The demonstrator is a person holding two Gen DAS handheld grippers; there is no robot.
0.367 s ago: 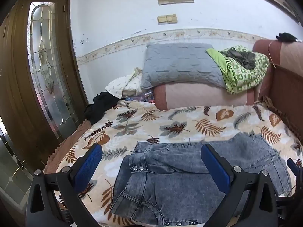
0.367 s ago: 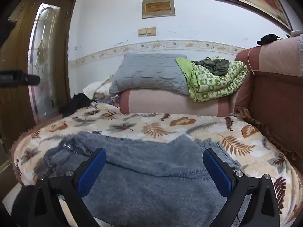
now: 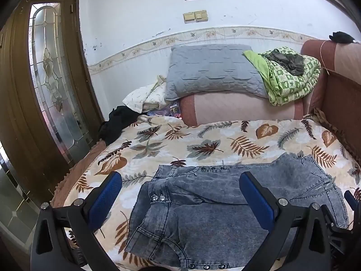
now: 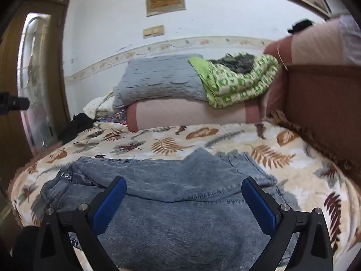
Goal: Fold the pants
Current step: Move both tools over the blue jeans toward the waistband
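Note:
Grey-blue denim pants point(image 3: 203, 210) lie partly folded on the leaf-print bedspread point(image 3: 203, 140), waistband with studs to the left. My left gripper point(image 3: 180, 187) is open and empty, hovering above the waist end. In the right wrist view the pants point(image 4: 180, 192) fill the foreground, a folded layer on top. My right gripper point(image 4: 183, 192) is open and empty above the leg end. Part of the right gripper shows at the right edge of the left wrist view point(image 3: 352, 201).
A grey pillow point(image 3: 214, 72) and a green patterned blanket point(image 3: 286, 74) rest on a pink bolster point(image 3: 237, 106) at the back. A brown headboard point(image 4: 322, 103) runs along the right. Black clothing point(image 3: 115, 124) lies at the bed's left edge by a wooden door point(image 3: 45, 90).
Both grippers have tilted slightly; the right wrist view has swung right and rolled, with motion blur. The pants have not moved. Both grippers stay open.

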